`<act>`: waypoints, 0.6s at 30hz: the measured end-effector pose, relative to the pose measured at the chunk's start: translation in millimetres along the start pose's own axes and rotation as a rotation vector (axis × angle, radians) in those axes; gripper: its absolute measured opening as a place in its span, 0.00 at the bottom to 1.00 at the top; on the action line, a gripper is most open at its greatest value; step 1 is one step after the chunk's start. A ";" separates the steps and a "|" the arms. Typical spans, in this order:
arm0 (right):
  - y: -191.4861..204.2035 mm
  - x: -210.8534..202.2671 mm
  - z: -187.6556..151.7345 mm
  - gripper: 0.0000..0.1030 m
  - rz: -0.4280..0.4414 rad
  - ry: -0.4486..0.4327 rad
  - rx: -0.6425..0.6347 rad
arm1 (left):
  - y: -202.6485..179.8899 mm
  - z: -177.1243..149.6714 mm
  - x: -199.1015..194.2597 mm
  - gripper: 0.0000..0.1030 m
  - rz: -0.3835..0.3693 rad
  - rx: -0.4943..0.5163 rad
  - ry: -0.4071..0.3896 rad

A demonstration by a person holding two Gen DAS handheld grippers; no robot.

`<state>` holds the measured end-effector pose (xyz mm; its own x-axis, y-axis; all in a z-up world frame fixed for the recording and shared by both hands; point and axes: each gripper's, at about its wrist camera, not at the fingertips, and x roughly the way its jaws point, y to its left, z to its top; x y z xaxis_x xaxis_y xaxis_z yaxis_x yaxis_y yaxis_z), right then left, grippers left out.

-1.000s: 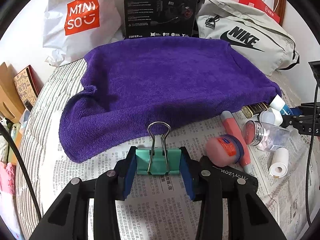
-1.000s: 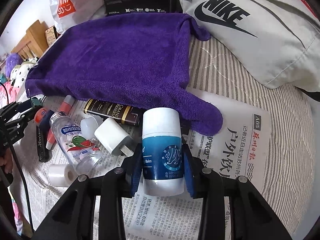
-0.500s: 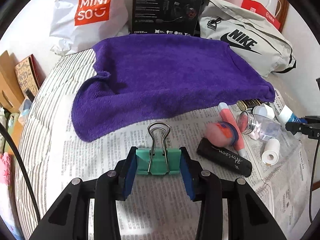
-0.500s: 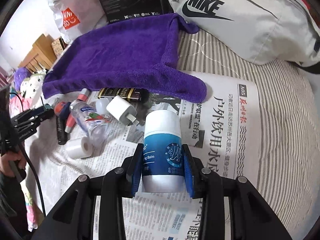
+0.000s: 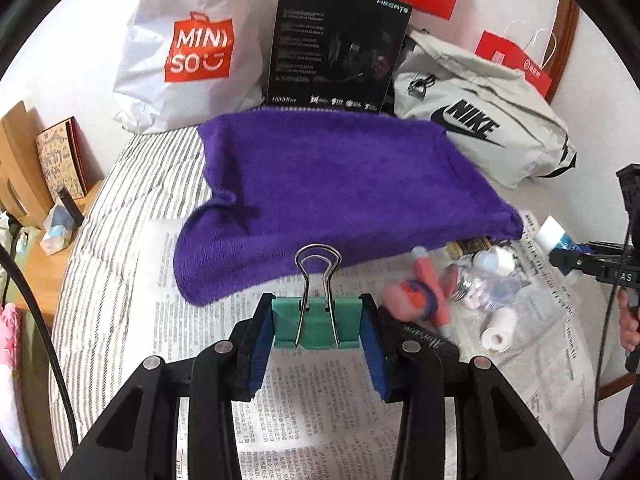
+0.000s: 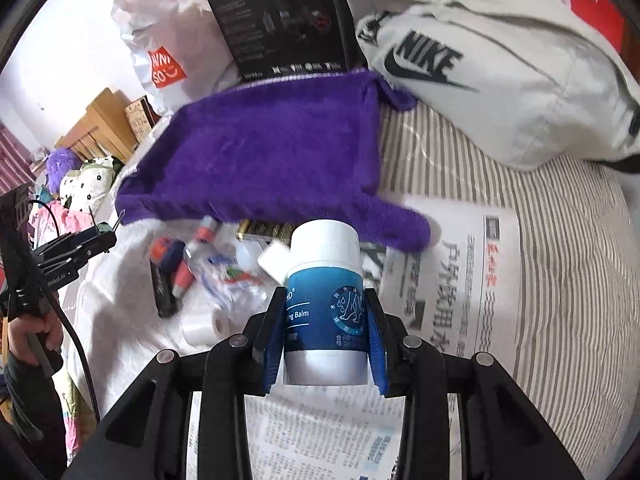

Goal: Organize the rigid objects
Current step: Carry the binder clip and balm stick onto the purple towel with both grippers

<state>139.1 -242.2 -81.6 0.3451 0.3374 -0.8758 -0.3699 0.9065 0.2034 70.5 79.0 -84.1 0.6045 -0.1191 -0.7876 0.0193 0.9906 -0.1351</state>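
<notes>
My left gripper [image 5: 318, 326] is shut on a green binder clip [image 5: 316, 322] with wire handles, held above the newspaper [image 5: 320, 380]. My right gripper [image 6: 324, 328] is shut on a white and blue balm jar [image 6: 325, 300], held upright above the newspaper [image 6: 460, 280]. A purple towel [image 5: 332, 192] lies spread on the striped bed; it also shows in the right wrist view [image 6: 260, 160]. A pile of small items lies on the paper by the towel's edge: a pink round tin [image 5: 412, 300], a red tube [image 5: 430, 284], a clear bottle [image 6: 224, 276], a white tape roll [image 5: 498, 326], a black pen case [image 6: 164, 292].
A MINISO bag [image 5: 192, 52], a black headset box [image 5: 336, 44] and a grey Nike bag [image 5: 480, 124] stand behind the towel. A wooden bedside stand [image 5: 36, 240] is at the left. The other gripper shows at the right edge [image 5: 592, 264].
Both grippers have lifted and pulled back from the pile, each still holding its object. The towel and the items look smaller and farther away.
</notes>
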 end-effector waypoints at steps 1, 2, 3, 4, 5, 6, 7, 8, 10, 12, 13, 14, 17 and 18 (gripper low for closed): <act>1.2 -0.5 3.9 0.35 0.003 -0.006 -0.004 | -0.3 2.8 -1.3 0.38 -0.004 0.001 -0.004; 2.1 -1.0 6.2 0.35 0.004 -0.011 -0.007 | -0.8 5.7 -2.6 0.38 -0.007 0.004 -0.007; 3.9 -0.7 10.7 0.35 0.006 -0.015 -0.011 | -1.3 9.1 -3.4 0.38 -0.009 0.007 -0.009; 5.5 -0.4 15.1 0.35 0.008 -0.019 -0.015 | -2.1 13.1 -4.3 0.38 -0.010 0.011 -0.015; 7.3 0.0 20.6 0.35 0.011 -0.025 -0.021 | -2.8 17.2 -4.7 0.38 -0.017 0.015 -0.018; 8.5 0.5 25.0 0.35 0.014 -0.027 -0.026 | -3.3 21.5 -4.1 0.38 -0.022 0.016 -0.019; 10.1 1.7 30.5 0.35 0.015 -0.031 -0.033 | -3.8 25.3 -3.6 0.38 -0.024 0.018 -0.022; 10.5 2.8 34.7 0.35 0.014 -0.034 -0.037 | -4.7 29.2 -2.7 0.38 -0.025 0.023 -0.024; 11.9 8.3 45.8 0.35 0.018 -0.036 -0.044 | -5.9 38.5 0.6 0.38 -0.023 0.030 -0.031; 12.1 15.0 56.4 0.35 0.025 -0.034 -0.045 | -6.4 49.0 5.3 0.38 -0.024 0.029 -0.034; 12.9 18.7 62.4 0.35 0.028 -0.033 -0.048 | -6.3 53.4 7.3 0.38 -0.025 0.028 -0.036; 13.4 21.6 66.5 0.35 0.029 -0.035 -0.050 | -6.5 59.4 10.1 0.38 -0.028 0.028 -0.038; 14.8 31.8 82.3 0.35 0.034 -0.042 -0.058 | -6.3 73.5 19.0 0.38 -0.037 0.028 -0.035; 14.8 36.0 88.1 0.35 0.034 -0.047 -0.059 | -6.5 79.1 23.9 0.38 -0.034 0.031 -0.034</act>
<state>222.0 -194.2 -71.6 0.3708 0.3805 -0.8472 -0.4315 0.8784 0.2056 147.8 74.9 -54.5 0.6301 -0.1508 -0.7617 0.0649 0.9878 -0.1418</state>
